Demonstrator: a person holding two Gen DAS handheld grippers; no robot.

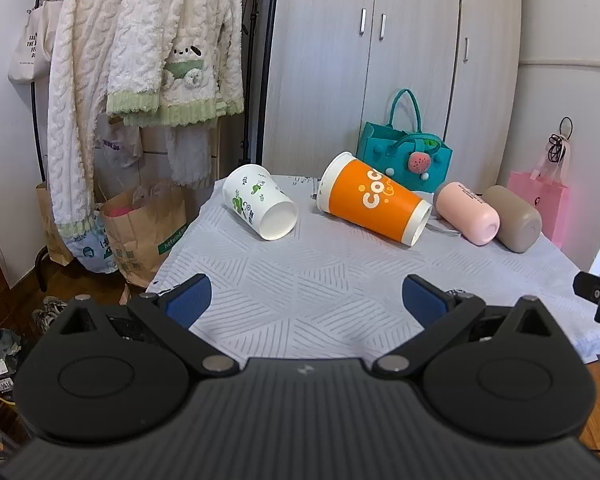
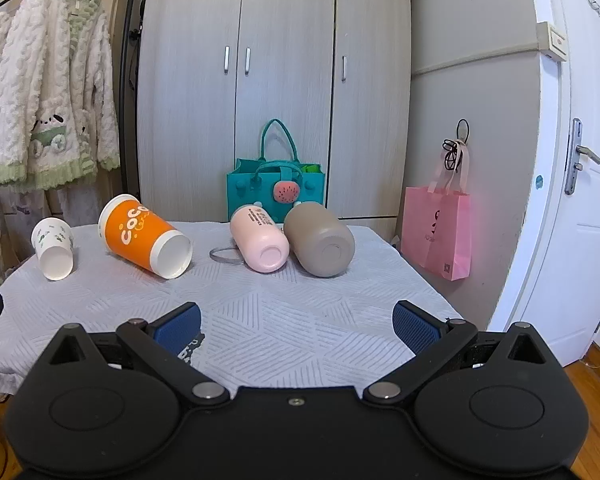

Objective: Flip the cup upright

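Four drinking vessels lie on their sides in a row across a surface (image 2: 300,320) draped in a pale grey patterned cloth. From left to right: a small white paper cup with green leaf prints (image 2: 53,249), a tall orange paper cup with white lettering (image 2: 144,236), a pink cylindrical bottle (image 2: 260,240) and a taupe cylindrical tumbler (image 2: 320,240), the last two touching. All lie with their closed bases toward the near edge. The left gripper (image 1: 306,300), blue pads spread wide, hangs over the near edge of the surface, well short of the white cup (image 1: 260,200) and orange cup (image 1: 374,202). The right gripper (image 2: 296,322) is likewise spread and holds nothing. A teal felt handbag (image 2: 276,192) stands behind the row, before a grey wardrobe (image 2: 284,80).
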